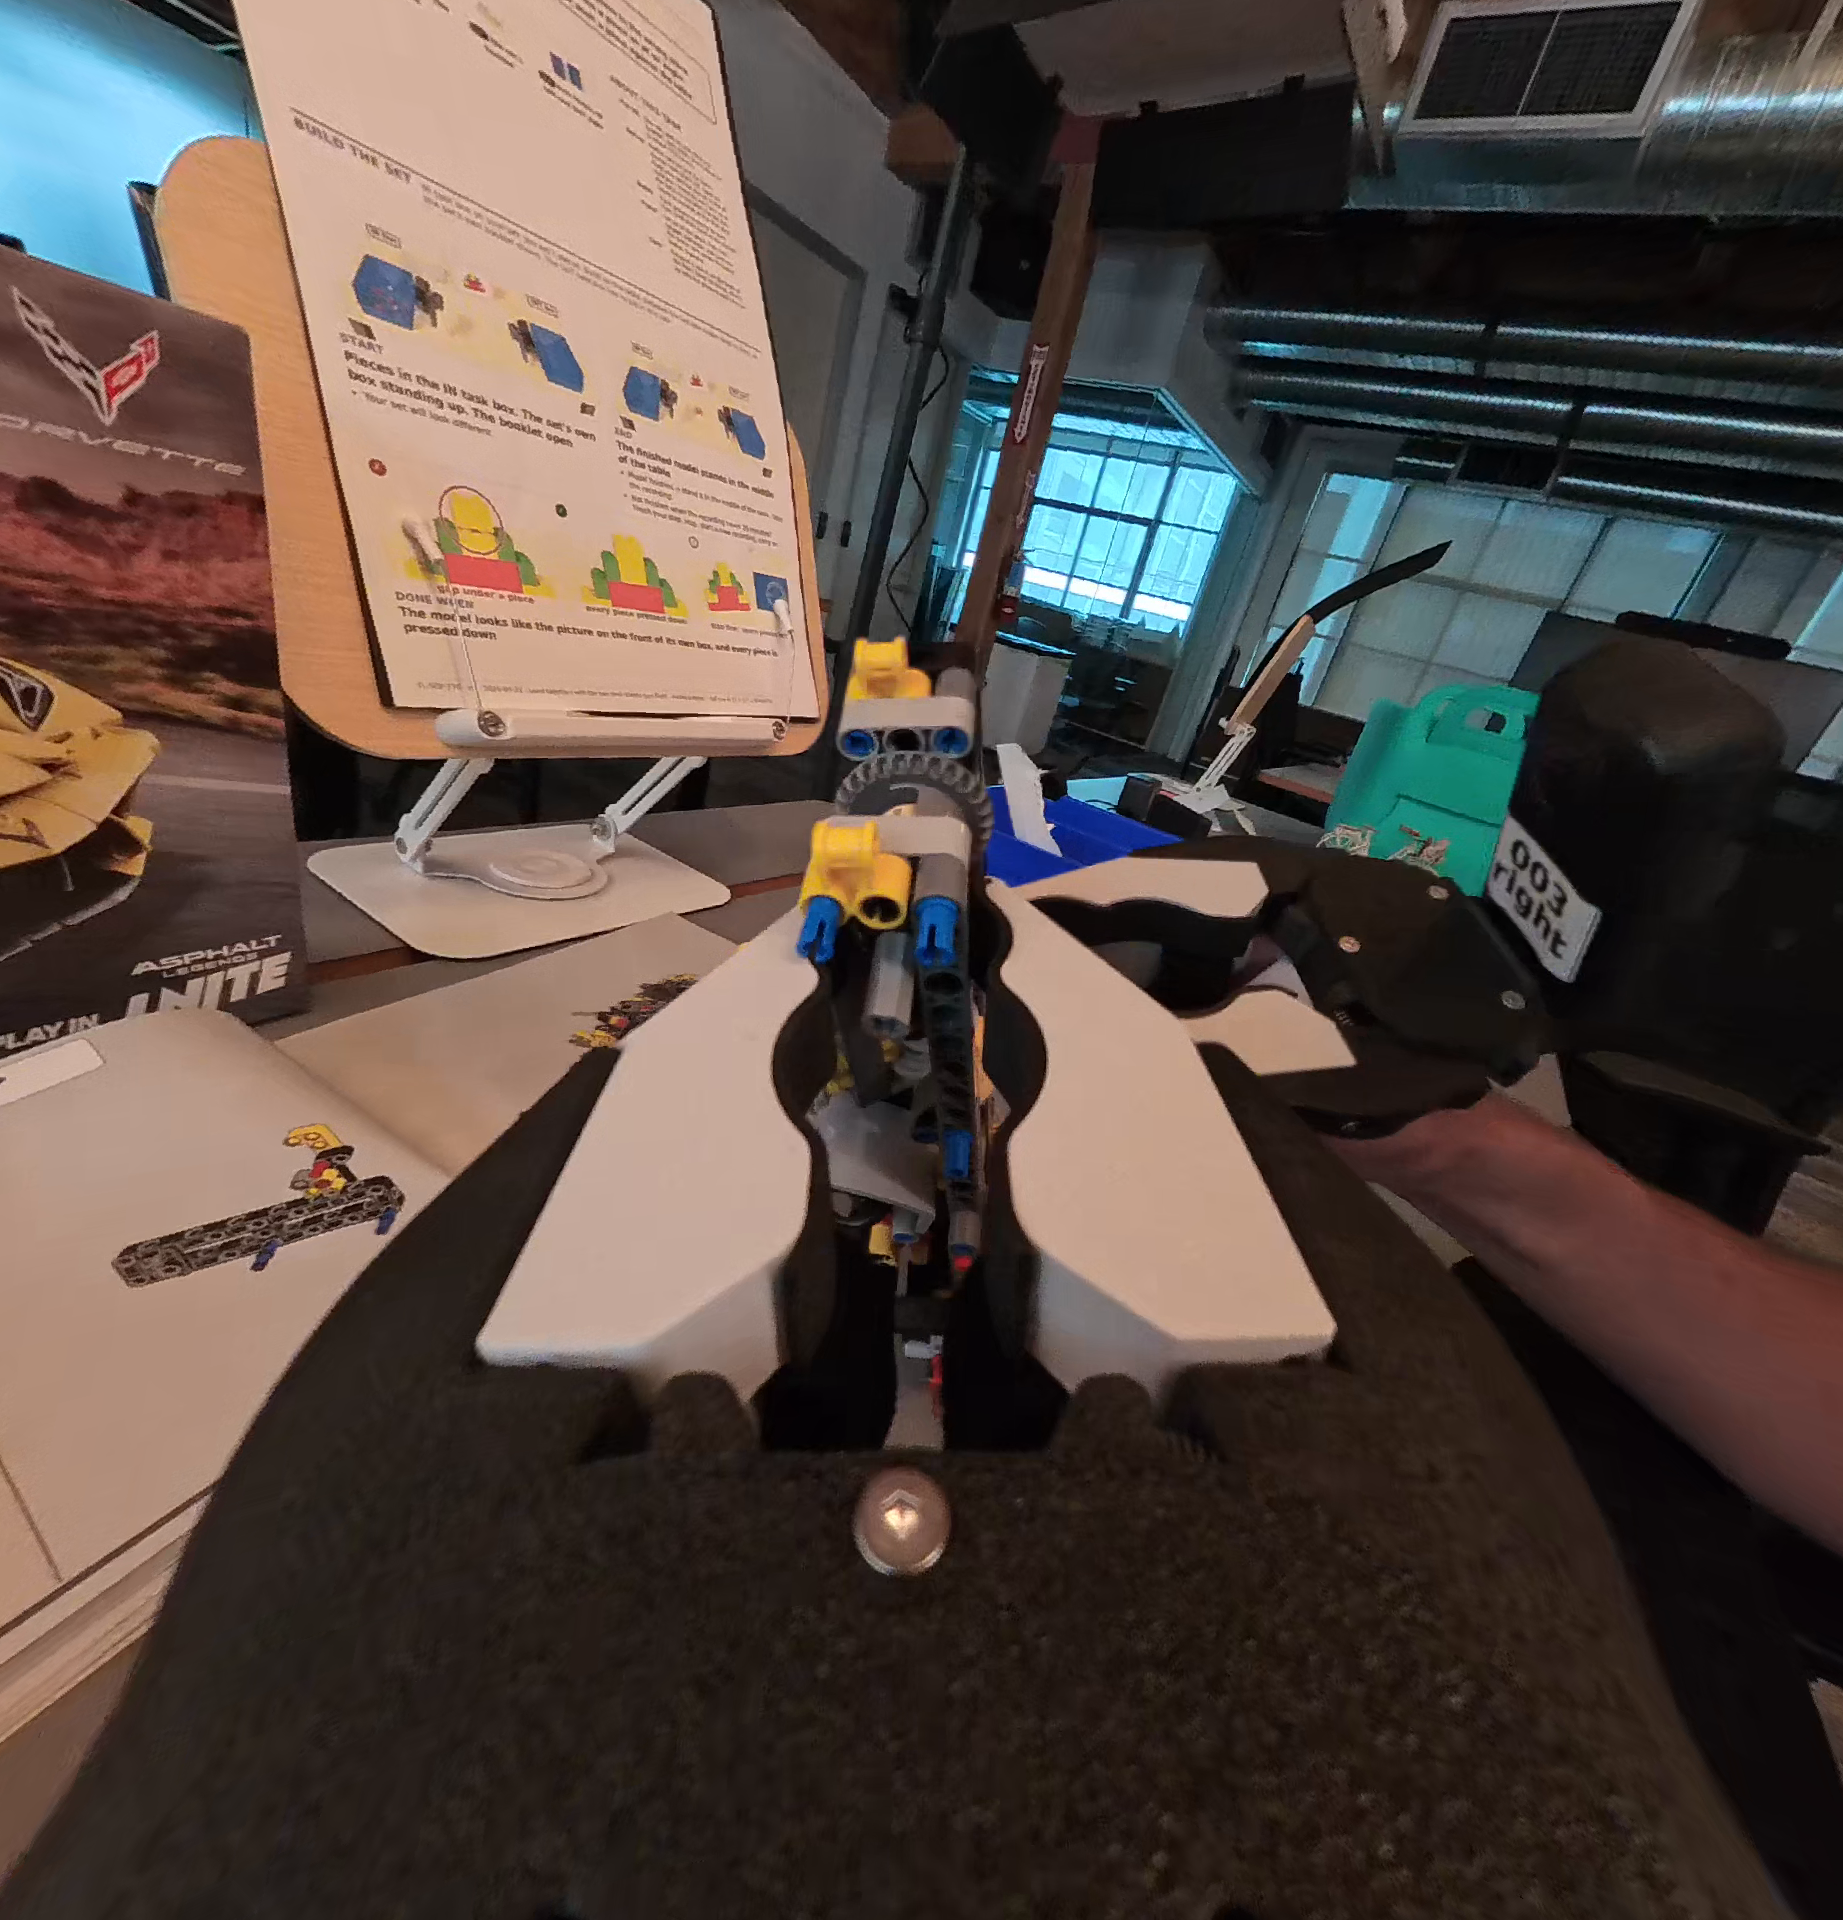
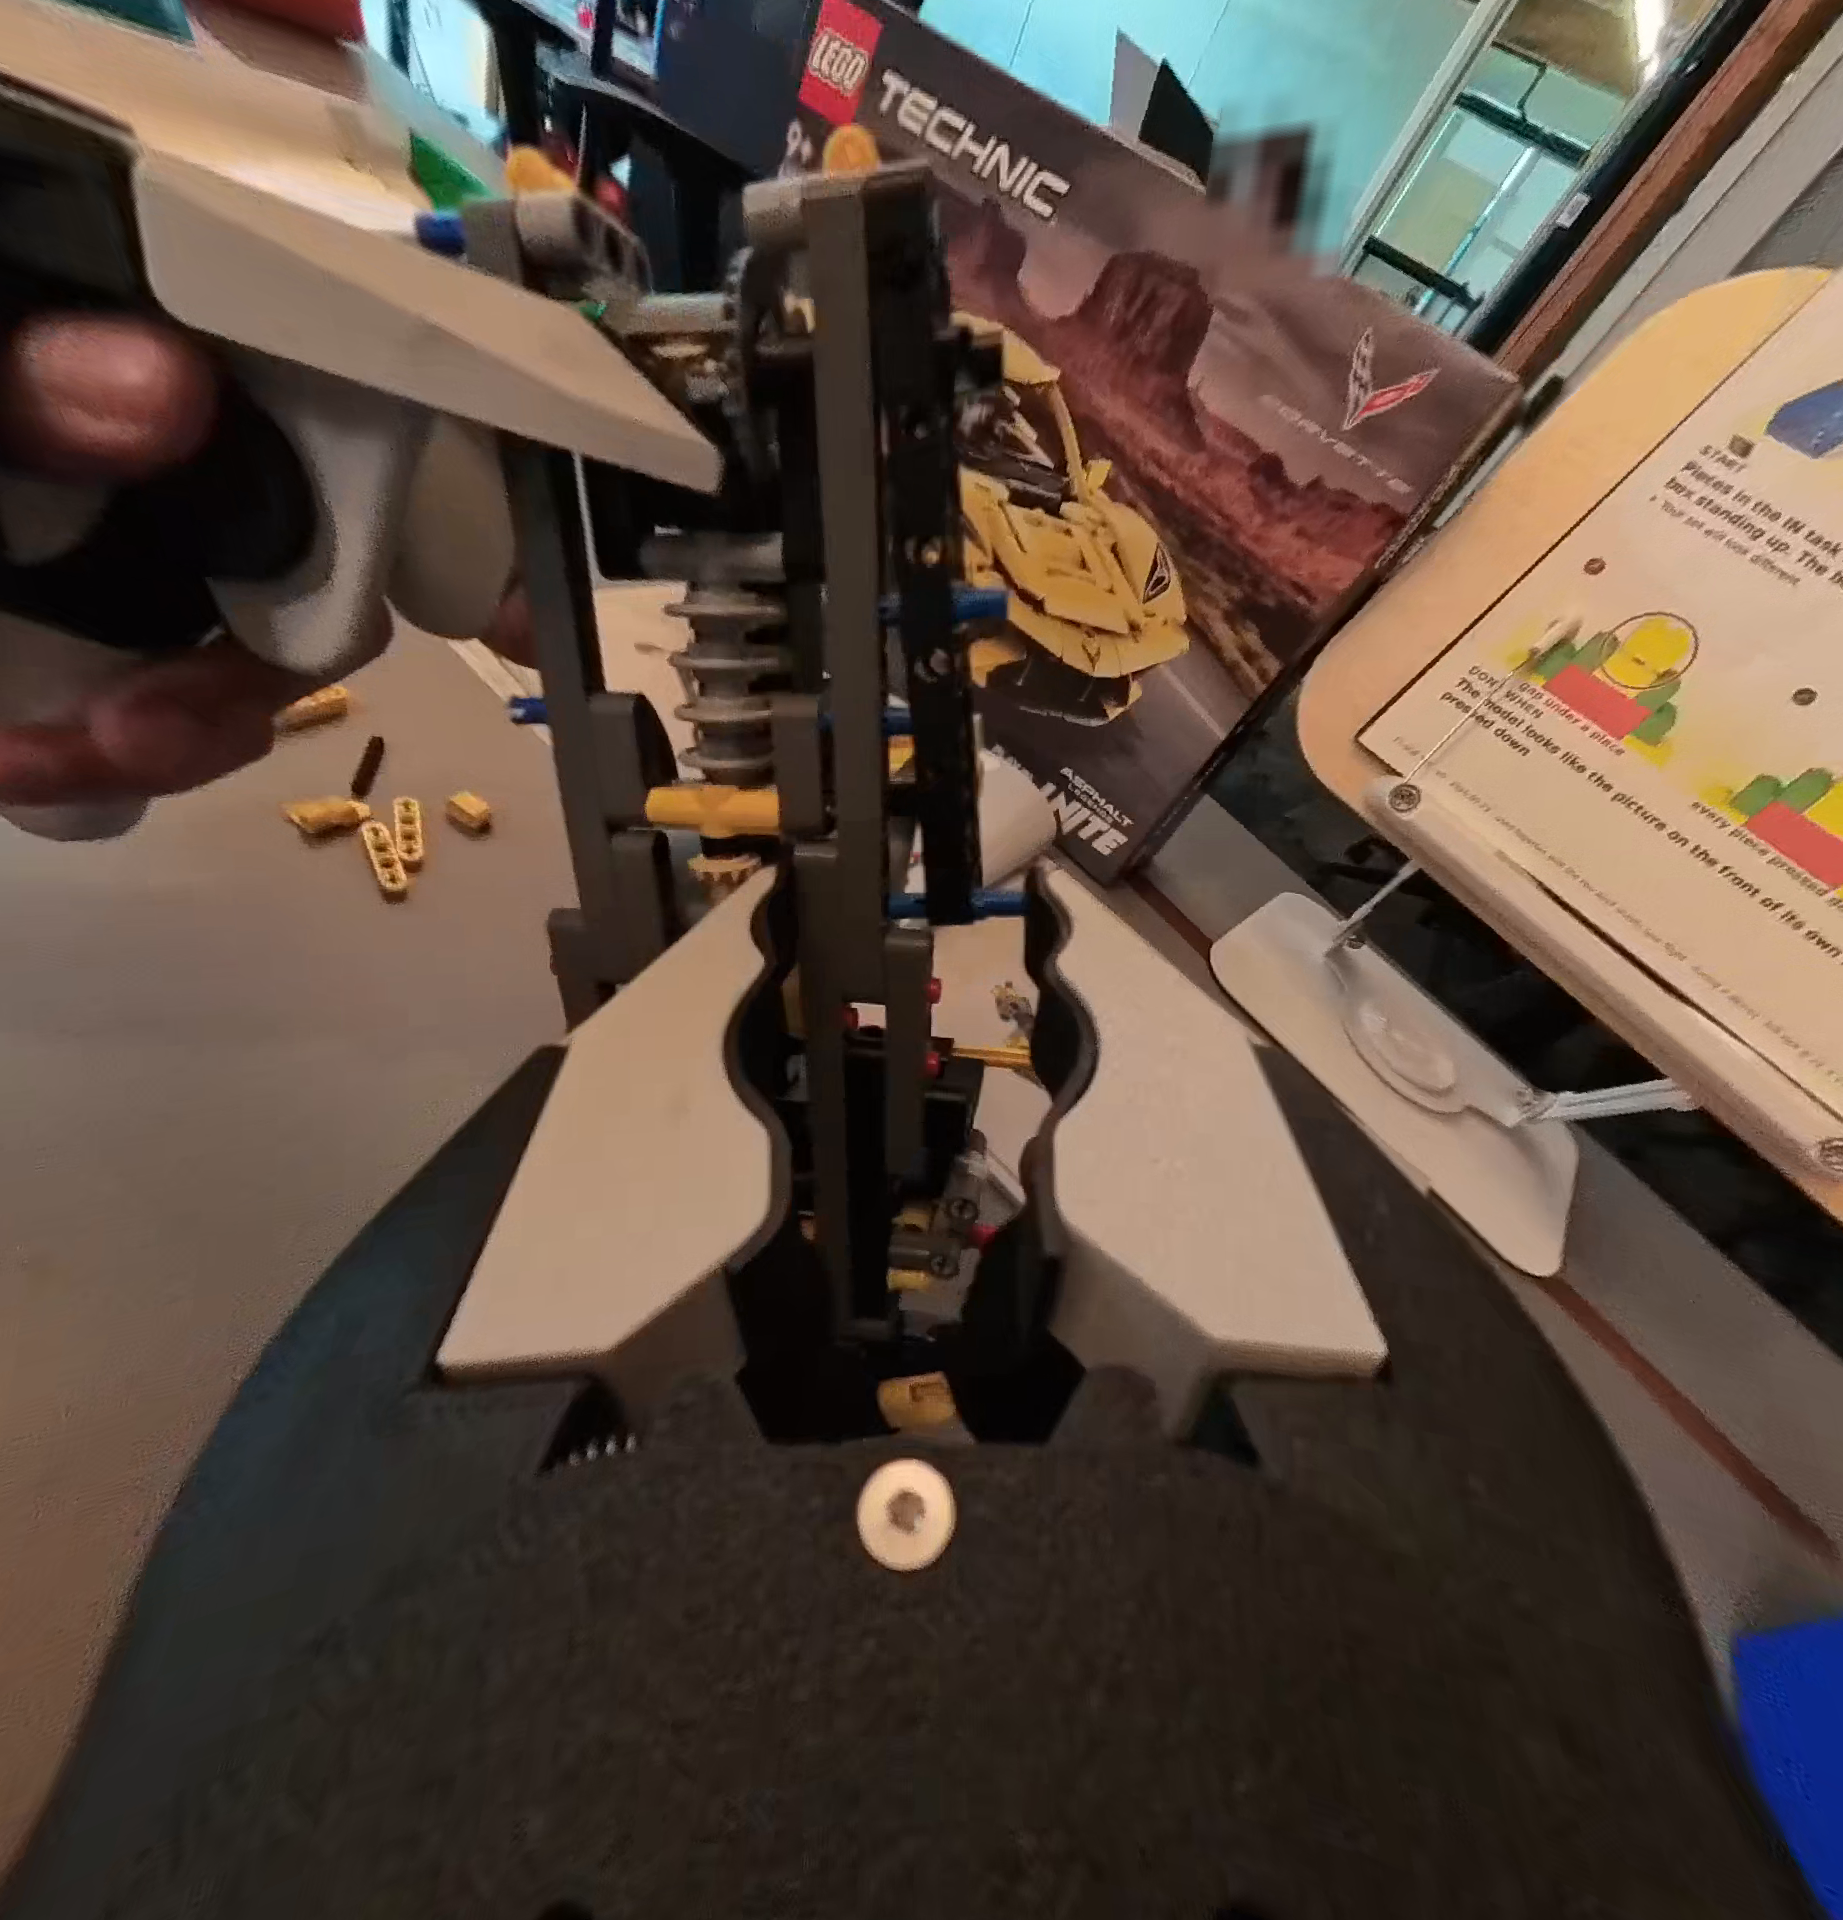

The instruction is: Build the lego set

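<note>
A partly built lego assembly of dark grey beams, with yellow connectors, blue pins and a grey gear at its top, is held above the table. My left gripper is shut on it, with its white fingers on both sides. In the right wrist view the assembly stands upright between the fingers of my right gripper, which is closed on its lower beams. The left finger touches a beam and the right finger meets a blue pin. The right gripper also shows in the left wrist view, coming in from the right.
The set's box stands at the back. A printed sheet on a wooden stand is beside it. An open booklet lies on the table. Several loose yellow pieces lie on the tabletop. A blue bin sits behind the assembly. Tip to tip, the grippers are about 7 cm apart.
</note>
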Motion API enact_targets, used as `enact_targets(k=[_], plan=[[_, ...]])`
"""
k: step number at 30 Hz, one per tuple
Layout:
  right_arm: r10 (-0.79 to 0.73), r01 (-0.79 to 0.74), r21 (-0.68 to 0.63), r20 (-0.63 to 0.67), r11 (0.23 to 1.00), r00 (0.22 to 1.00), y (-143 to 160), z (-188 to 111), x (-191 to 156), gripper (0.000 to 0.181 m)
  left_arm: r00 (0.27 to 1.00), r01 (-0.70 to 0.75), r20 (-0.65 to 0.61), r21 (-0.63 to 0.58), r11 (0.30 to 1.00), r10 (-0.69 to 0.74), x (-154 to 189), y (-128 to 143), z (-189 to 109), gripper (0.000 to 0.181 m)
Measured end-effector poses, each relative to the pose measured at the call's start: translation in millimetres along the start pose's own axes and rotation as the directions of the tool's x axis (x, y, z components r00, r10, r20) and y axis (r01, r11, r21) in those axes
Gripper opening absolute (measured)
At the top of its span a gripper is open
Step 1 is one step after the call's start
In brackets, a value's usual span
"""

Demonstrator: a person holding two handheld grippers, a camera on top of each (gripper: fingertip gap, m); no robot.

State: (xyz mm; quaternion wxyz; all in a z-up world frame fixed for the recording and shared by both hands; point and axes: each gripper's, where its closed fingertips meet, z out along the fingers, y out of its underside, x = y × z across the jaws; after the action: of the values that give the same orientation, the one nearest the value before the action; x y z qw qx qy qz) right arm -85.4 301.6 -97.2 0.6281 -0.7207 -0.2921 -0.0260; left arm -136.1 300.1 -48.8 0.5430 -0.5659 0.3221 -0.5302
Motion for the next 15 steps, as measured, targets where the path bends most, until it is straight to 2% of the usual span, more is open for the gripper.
enact_targets(k=[11,12,13,15], plan=[[-0.022,0.021,-0.050,-0.032,0.999,0.999,3.6,0.4,-0.7,0.041,1.000,0.004,-0.012,0.001,1.000,-0.004,2.4,0.1,1.4,0.022],[-0.020,0.019,-0.048,-0.025,0.999,0.999,3.8,0.4,-2.2,0.033,1.000,0.008,-0.014,0.001,1.000,-0.008,2.3,0.0,1.7,0.022],[-0.019,0.017,-0.041,-0.028,0.999,0.999,3.9,0.6,-2.2,0.038,1.000,0.008,-0.014,-0.002,1.000,-0.008,2.3,0.1,1.9,0.022],[-0.013,0.013,-0.044,-0.011,0.999,1.000,4.3,0.2,-1.9,0.033,1.000,0.000,-0.020,-0.007,1.000,0.000,3.4,0.4,2.1,0.022]])
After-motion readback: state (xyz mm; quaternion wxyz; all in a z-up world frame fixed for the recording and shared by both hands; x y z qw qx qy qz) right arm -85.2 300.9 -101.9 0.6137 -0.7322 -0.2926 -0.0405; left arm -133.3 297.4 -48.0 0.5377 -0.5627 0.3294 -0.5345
